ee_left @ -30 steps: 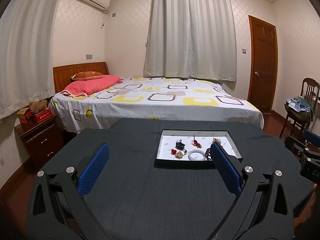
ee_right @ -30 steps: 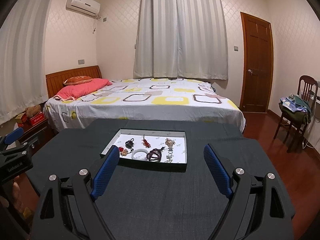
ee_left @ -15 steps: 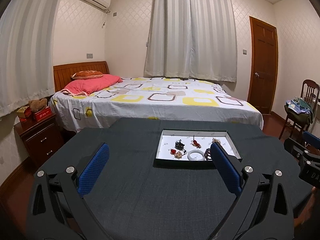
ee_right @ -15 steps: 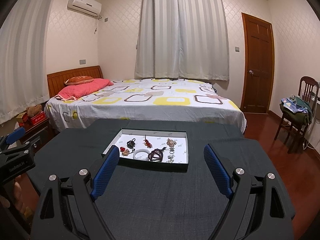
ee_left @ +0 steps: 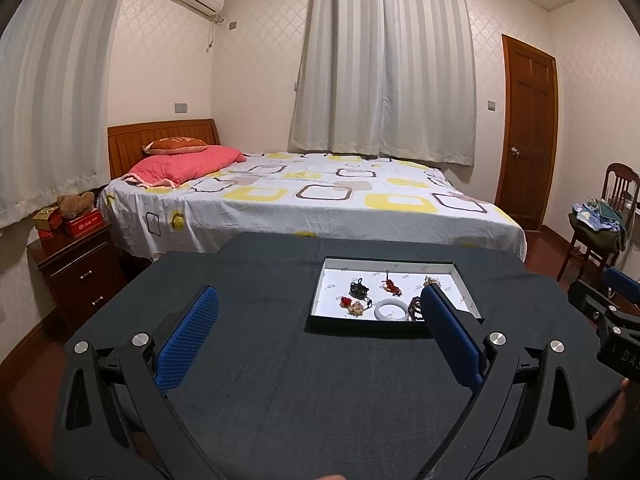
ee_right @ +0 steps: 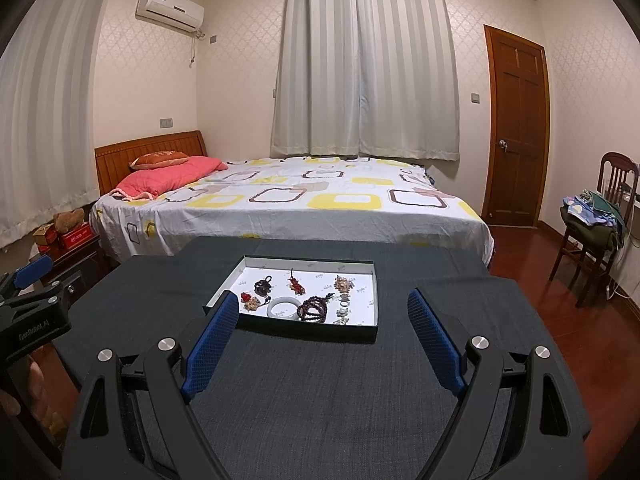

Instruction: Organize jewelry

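Both grippers (jaws wide) face the jewelry tray (ee_right: pixel 362 333).

- The table (ee_right: pixel 320 400) wears a dark grey woven cloth, matt and slightly coarse.
- The tray (ee_right: pixel 370 300) looks like card: black matt walls, a white paper-like floor with faint print.
- In it, the bangle (ee_right: pixel 283 307) is pale, smooth and glossy; the bead bracelet (ee_right: pixel 314 309) is of dark polished beads.
- The right gripper (ee_right: pixel 320 322) is matt black plastic with shiny metal bolts; its pads (ee_right: pixel 210 344) are blue, finely ribbed rubber. The left gripper (ee_left: pixel 318 322) looks alike.
- Far off, the door (ee_right: pixel 516 128) is varnished wood, the curtains (ee_right: pixel 364 60) soft pale cloth, the floor (ee_right: pixel 560 320) glossy red wood.
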